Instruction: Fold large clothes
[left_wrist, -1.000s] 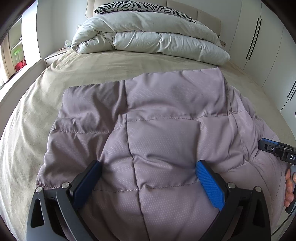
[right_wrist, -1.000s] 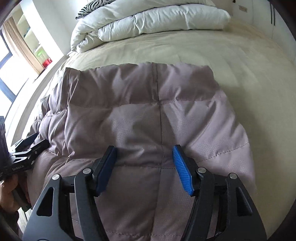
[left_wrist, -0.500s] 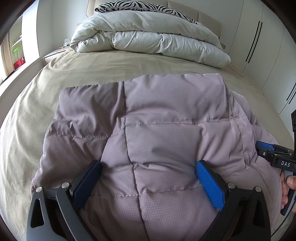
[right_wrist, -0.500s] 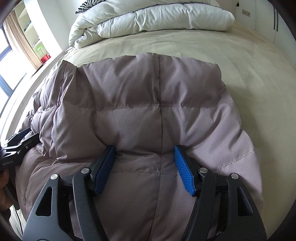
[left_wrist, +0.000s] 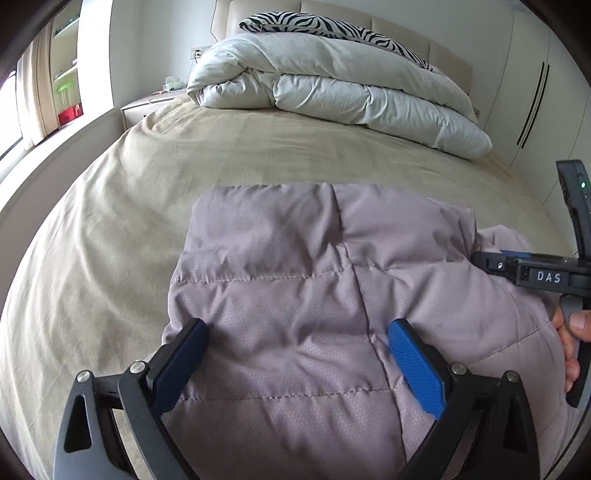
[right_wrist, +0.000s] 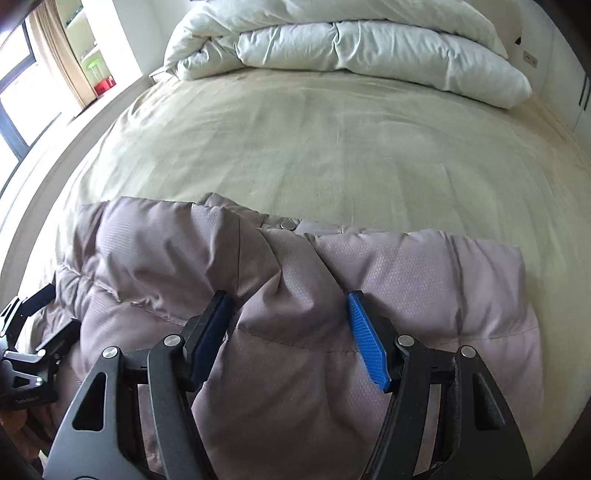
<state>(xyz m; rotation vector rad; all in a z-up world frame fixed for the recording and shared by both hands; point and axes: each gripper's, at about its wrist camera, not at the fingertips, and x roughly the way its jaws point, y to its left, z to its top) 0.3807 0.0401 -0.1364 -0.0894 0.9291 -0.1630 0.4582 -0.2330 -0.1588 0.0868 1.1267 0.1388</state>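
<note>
Currently your left gripper (left_wrist: 295, 345) and right gripper (right_wrist: 288, 321) each pinch a bunched fold of mauve quilted jacket (left_wrist: 295, 266) on the bed (left_wrist: 110, 221).

white duvet (left_wrist: 332, 85), zebra pillow (left_wrist: 332, 26), bedsheet (right_wrist: 332, 140)

Two wrist fisheyes, close, angled down along tongs, sharing jacket (left_wrist: 295, 295) and bed (right_wrist: 332, 129).
</note>
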